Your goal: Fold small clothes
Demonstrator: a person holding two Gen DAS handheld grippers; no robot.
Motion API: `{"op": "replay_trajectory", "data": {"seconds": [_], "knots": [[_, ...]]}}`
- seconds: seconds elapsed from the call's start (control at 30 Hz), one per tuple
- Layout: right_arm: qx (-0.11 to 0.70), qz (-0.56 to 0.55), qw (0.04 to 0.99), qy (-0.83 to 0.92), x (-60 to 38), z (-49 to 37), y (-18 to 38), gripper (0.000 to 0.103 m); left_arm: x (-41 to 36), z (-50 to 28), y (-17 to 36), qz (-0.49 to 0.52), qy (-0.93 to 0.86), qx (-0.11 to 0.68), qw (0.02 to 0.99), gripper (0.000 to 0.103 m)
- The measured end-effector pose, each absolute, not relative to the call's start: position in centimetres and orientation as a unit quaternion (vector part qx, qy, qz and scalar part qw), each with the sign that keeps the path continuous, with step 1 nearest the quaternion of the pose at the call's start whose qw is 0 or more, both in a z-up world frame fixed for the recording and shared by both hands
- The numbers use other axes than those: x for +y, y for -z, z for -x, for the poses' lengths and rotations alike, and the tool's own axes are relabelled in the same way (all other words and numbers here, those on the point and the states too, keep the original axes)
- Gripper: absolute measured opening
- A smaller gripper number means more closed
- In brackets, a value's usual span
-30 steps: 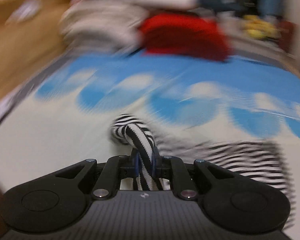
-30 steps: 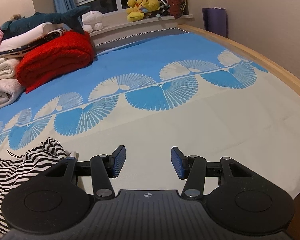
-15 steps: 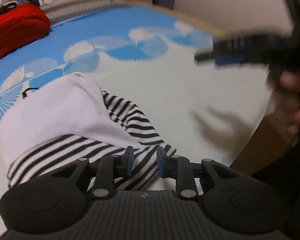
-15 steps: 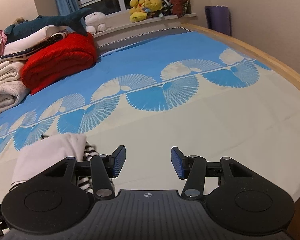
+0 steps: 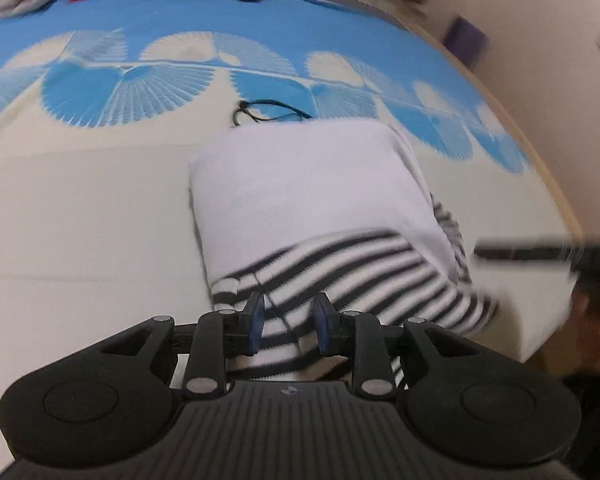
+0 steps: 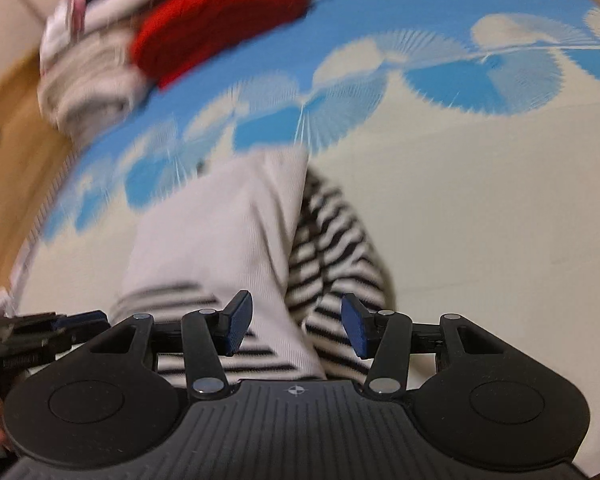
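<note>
While striped garment (image 5: pixel 332 264) lies under both – left claw (image 5: pixel 288 322) just parted, empty | right claw (image 6: pixel 296 326) wide, empty

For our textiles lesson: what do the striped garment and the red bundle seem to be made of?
Striped garment: soft knit, probably cotton jersey, matte; fine ribbing shows on its white side. Red bundle: fuzzy, thick, perhaps a chunky knit or fleece; blur leaves it open.

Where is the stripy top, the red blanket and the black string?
stripy top (image 5: pixel 340 280), left wrist view, striped band.
red blanket (image 6: pixel 220 20), right wrist view, its middle.
black string (image 5: pixel 268 114), left wrist view, the loop.
</note>
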State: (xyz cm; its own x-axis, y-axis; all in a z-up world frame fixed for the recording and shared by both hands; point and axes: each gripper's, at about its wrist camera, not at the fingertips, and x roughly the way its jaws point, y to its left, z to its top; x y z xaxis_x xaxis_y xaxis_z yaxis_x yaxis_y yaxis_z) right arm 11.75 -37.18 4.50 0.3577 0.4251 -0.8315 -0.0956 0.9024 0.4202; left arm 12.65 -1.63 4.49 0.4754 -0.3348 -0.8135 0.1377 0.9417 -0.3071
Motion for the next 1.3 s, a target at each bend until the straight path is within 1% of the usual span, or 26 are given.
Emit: {"op": "replay_trajectory", "data": {"seconds": [0.07, 0.2, 0.27, 0.3, 0.33, 0.37, 0.4, 0.43, 0.53, 0.63, 0.7, 0.77, 0.87, 0.93, 1.0, 1.03, 1.07, 1.1, 1.13, 1.17, 1.23, 1.3], "knots": [[0.573, -0.149, 0.789, -0.164, -36.3, -12.2, -3.1, 0.053, -1.2, -12.9, -4.7, 0.116, 0.136, 0.486, 0.855, 0.043], [0.630, -0.118, 0.750, -0.162, -34.8, -11.7, -0.8, 0.053, -0.4, -13.5, -4.4, 0.144, 0.128, 0.504, 0.842, 0.049], [0.626, -0.109, 0.755, -0.160, -34.8, -11.1, -1.1, 0.052, -0.1, -13.6, -3.9, 0.162, 0.123, 0.513, 0.834, 0.057], [0.621, -0.115, 0.758, -0.165, -35.0, -10.7, -1.5, 0.044, -0.2, -13.4, -4.1, 0.163, 0.121, 0.517, 0.832, 0.059], [0.614, -0.122, 0.759, -0.178, -35.3, -10.1, -1.9, 0.033, -0.3, -13.4, -4.0, 0.161, 0.118, 0.519, 0.831, 0.064], [0.608, -0.124, 0.761, -0.190, -35.6, -9.6, -2.3, 0.005, -0.4, -13.5, -3.9, 0.160, 0.113, 0.522, 0.830, 0.066], [0.598, -0.122, 0.767, -0.199, -36.0, -8.9, -2.9, 0.003, -0.5, -13.6, -3.7, 0.160, 0.109, 0.525, 0.829, 0.067], [0.587, -0.123, 0.774, -0.205, -36.4, -8.4, -3.5, 0.003, -0.7, -13.6, -3.7, 0.159, 0.106, 0.528, 0.828, 0.067], [0.539, -0.173, 0.794, -0.221, -39.2, -6.7, -6.1, 0.003, -1.7, -13.5, -3.3, 0.153, 0.092, 0.534, 0.826, 0.077], [0.508, -0.219, 0.799, -0.234, -42.2, -4.7, -8.1, 0.003, -3.0, -13.2, -2.7, 0.129, 0.093, 0.545, 0.823, 0.082], [0.518, -0.210, 0.798, -0.226, -43.3, -3.7, -8.0, 0.002, -4.1, -13.0, -2.2, 0.098, 0.103, 0.552, 0.822, 0.086], [0.556, -0.195, 0.783, -0.199, -43.9, -3.5, -6.5, 0.002, -5.4, -12.8, -1.1, 0.051, 0.115, 0.562, 0.818, 0.090], [0.613, -0.151, 0.756, -0.172, -43.4, -3.9, -4.0, 0.002, -6.7, -12.6, 0.7, -0.008, 0.127, 0.574, 0.809, 0.092], [0.638, -0.114, 0.743, -0.168, -41.9, -4.3, -2.8, 0.002, -6.7, -12.6, 0.7, -0.016, 0.134, 0.572, 0.809, 0.092], [0.646, -0.091, 0.739, -0.167, -40.6, -4.8, -2.2, 0.002, -5.7, -12.6, -0.3, 0.020, 0.150, 0.572, 0.806, 0.083], [0.648, -0.080, 0.739, -0.164, -40.0, -5.0, -2.1, 0.002, -4.9, -12.4, -0.9, 0.049, 0.163, 0.566, 0.807, 0.080], [0.648, -0.070, 0.741, -0.161, -39.6, -5.3, -1.9, 0.002, -4.3, -12.2, -1.4, 0.065, 0.174, 0.558, 0.809, 0.080], [0.647, -0.055, 0.744, -0.158, -39.2, -5.6, -1.8, 0.002, -4.1, -12.2, -1.2, 0.058, 0.177, 0.558, 0.809, 0.079], [0.646, -0.039, 0.746, -0.157, -38.7, -5.6, -1.7, 0.002, -4.2, -12.2, -0.4, 0.027, 0.164, 0.572, 0.803, 0.079], [0.644, -0.026, 0.748, -0.158, -38.3, -5.6, -1.7, 0.002, -4.5, -12.1, 0.7, -0.007, 0.152, 0.584, 0.798, 0.084], [0.641, -0.010, 0.752, -0.152, -38.2, -5.7, -1.9, 0.004, -5.0, -11.8, 1.2, -0.046, 0.147, 0.581, 0.799, 0.084], [0.622, -0.016, 0.770, -0.142, -38.6, -6.0, -2.9, 0.017, -4.8, -11.8, 0.4, -0.045, 0.148, 0.572, 0.805, 0.084]]}}
